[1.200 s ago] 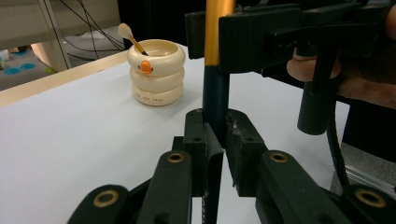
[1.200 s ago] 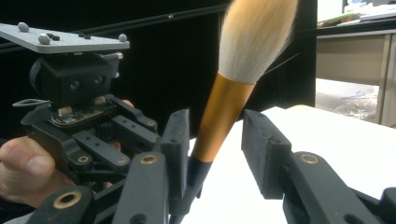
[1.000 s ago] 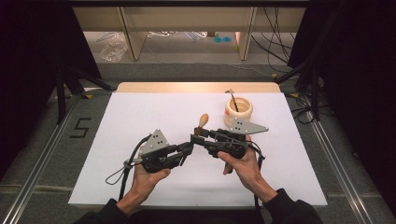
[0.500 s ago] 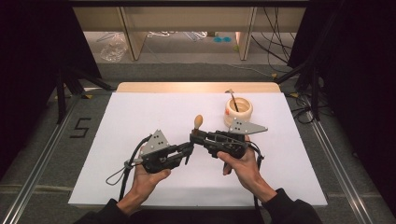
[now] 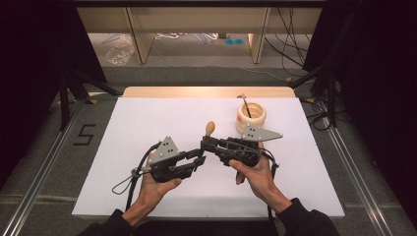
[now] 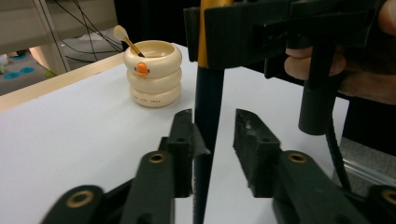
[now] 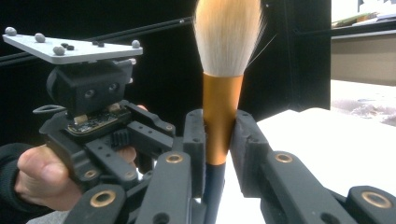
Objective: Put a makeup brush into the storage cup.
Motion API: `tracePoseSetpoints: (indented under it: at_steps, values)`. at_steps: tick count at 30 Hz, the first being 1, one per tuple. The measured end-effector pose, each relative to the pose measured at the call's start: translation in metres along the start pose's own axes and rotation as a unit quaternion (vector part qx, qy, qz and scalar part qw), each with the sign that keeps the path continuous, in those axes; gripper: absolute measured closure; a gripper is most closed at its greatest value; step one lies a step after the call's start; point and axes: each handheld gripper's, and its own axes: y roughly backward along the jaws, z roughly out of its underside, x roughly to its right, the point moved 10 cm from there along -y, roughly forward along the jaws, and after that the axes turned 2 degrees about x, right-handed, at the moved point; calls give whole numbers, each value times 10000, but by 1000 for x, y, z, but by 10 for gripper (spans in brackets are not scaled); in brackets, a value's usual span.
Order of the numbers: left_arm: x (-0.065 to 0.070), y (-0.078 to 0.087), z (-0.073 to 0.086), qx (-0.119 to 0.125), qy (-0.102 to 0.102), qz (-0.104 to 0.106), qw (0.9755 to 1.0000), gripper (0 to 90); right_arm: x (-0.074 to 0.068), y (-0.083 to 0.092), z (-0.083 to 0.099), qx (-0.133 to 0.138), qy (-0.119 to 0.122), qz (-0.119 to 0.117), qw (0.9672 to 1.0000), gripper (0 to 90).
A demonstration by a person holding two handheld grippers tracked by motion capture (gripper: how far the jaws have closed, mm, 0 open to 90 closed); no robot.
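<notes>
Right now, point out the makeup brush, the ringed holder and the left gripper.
makeup brush point(image 7: 227, 32): right gripper view, on its pale bristles.
ringed holder point(image 6: 152, 77): left gripper view, on its middle ring.
left gripper point(image 6: 219, 140): left gripper view, midway between its open fingers.

Two hand-held grippers, left gripper point(image 5: 199, 161) meeting right gripper point(image 5: 205, 144) under an upright brush point(image 5: 210, 130).

Black claws point(image 7: 219, 140) with brass pivot rivets, grey triangular plates, trailing black cables, dark sleeves point(image 5: 307, 221).
</notes>
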Motion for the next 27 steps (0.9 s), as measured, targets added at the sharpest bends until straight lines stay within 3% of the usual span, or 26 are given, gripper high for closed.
tracePoseSetpoints:
  at_steps: [1, 3, 10, 15, 18, 21, 23, 27]
  values:
    - [-1, 0, 1, -38, -21, -28, 10000, 604, 0, 2, 1, -73, 0, 8, 10000, 780]
    - [-2, 0, 2, -67, 34, -88, 9999, 528, 2, 2, -2, 38, 3, 44, 10000, 781]
    - [-8, 1, 8, -318, -114, -378, 9987, 341, 9, 7, -5, 10, 82, 192, 9998, 780]
    - [-14, 6, 11, -383, -36, -556, 9977, 219, 15, 12, -5, -65, 211, 350, 9991, 780]
    - [-16, 9, 16, -477, 135, -589, 9970, 176, 17, 15, -4, -183, 261, 394, 9987, 780]
    - [-18, 12, 20, -575, 195, -584, 9964, 165, 20, 16, -6, -127, 310, 458, 9984, 780]
    - [-20, 15, 23, -619, 188, -603, 9961, 165, 24, 18, -7, -153, 466, 523, 9974, 780]
    - [-22, 20, 27, -665, 271, -664, 9952, 166, 26, 21, -6, -256, 428, 599, 9970, 780]
